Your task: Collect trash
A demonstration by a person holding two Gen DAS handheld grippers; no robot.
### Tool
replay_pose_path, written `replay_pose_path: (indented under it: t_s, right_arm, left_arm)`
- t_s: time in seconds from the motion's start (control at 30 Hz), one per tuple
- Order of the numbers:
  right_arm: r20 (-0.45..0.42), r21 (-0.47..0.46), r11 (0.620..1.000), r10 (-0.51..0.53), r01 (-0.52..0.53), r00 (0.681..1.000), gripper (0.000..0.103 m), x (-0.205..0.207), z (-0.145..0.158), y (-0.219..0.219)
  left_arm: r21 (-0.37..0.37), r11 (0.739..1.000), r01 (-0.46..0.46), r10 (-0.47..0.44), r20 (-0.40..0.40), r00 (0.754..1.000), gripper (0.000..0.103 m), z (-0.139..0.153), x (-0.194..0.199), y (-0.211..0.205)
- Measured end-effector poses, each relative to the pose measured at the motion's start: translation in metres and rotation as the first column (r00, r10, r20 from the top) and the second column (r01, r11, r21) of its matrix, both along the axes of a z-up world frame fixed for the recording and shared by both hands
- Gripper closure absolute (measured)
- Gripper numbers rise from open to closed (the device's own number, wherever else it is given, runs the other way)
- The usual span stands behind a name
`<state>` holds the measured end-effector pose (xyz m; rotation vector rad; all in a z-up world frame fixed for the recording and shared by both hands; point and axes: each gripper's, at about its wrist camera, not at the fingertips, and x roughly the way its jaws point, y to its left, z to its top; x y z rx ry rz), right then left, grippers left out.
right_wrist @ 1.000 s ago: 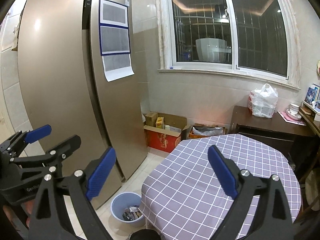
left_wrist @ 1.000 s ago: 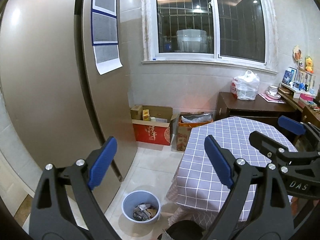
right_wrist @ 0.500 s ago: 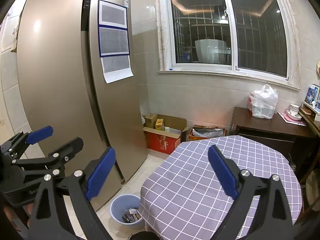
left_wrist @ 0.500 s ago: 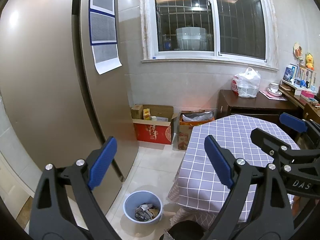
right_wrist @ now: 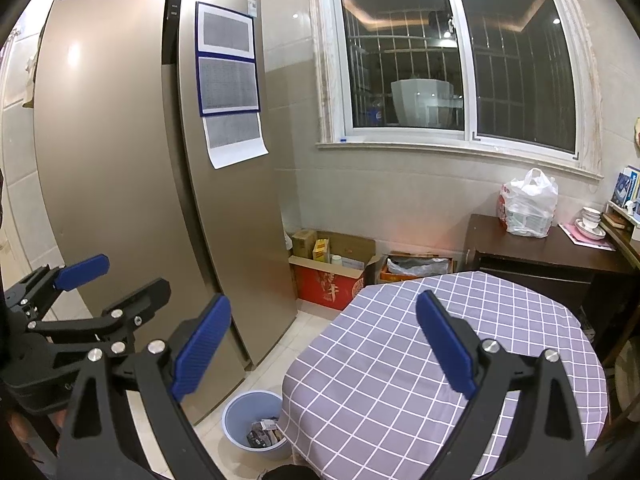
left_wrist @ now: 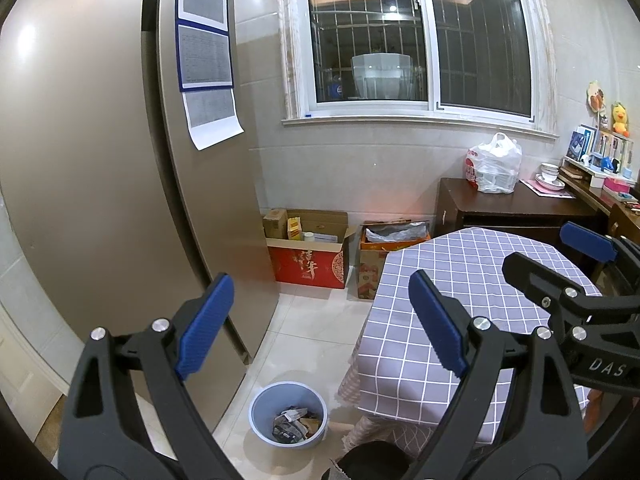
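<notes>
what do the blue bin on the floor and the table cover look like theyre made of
Blue bin: likely plastic, with a smooth, even pale-blue wall, a thin moulded rim and a slight sheen. It holds crumpled trash.
Table cover: looks like woven cloth, matte purple with a white grid; it hangs in soft folds at the edge. It could be coated, which cannot be told from here.

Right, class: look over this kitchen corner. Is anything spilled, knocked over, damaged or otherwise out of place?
Nothing stands out. The blue bin stands upright on the floor beside the table, with its trash inside and none visible around it. The tablecloth lies flat, and the cardboard boxes sit upright against the wall.
</notes>
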<state>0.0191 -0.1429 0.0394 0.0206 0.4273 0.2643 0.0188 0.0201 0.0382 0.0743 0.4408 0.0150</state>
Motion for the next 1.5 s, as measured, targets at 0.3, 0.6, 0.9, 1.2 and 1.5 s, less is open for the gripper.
replay_pose_path:
  t_s: [0.3,0.6,0.9,1.2,1.5]
  right_arm:
    - [0.003,0.0,1.0,0.0,0.0,1.0,0.011,0.001,-0.001,0.0]
    - [0.04,-0.005,1.0,-0.013,0.013,0.999,0.011,0.0,0.0,0.005]
    - [0.044,-0.005,1.0,-0.016,0.016,0.999,0.011,0.0,-0.001,0.006]
    - [0.042,0.002,1.0,-0.015,0.015,0.999,0.011,0.0,-0.001,0.007]
    - [0.039,0.007,1.0,-0.015,0.014,0.999,0.011,-0.001,-0.003,0.012]
  left_arm:
    - [-0.004,1.0,0.004,-0.004,0.011,1.0,0.016,0.0,0.0,-0.001]
    - [-0.004,1.0,0.008,-0.008,0.028,1.0,0.016,-0.003,-0.005,-0.006]
    - [-0.006,1.0,0.01,-0.009,0.029,1.0,0.016,-0.002,-0.004,-0.007]
    - [-0.005,1.0,0.01,-0.01,0.028,1.0,0.016,-0.002,-0.005,-0.009]
    - [-0.005,1.0,0.009,-0.009,0.027,1.0,0.016,-0.002,-0.005,-0.011]
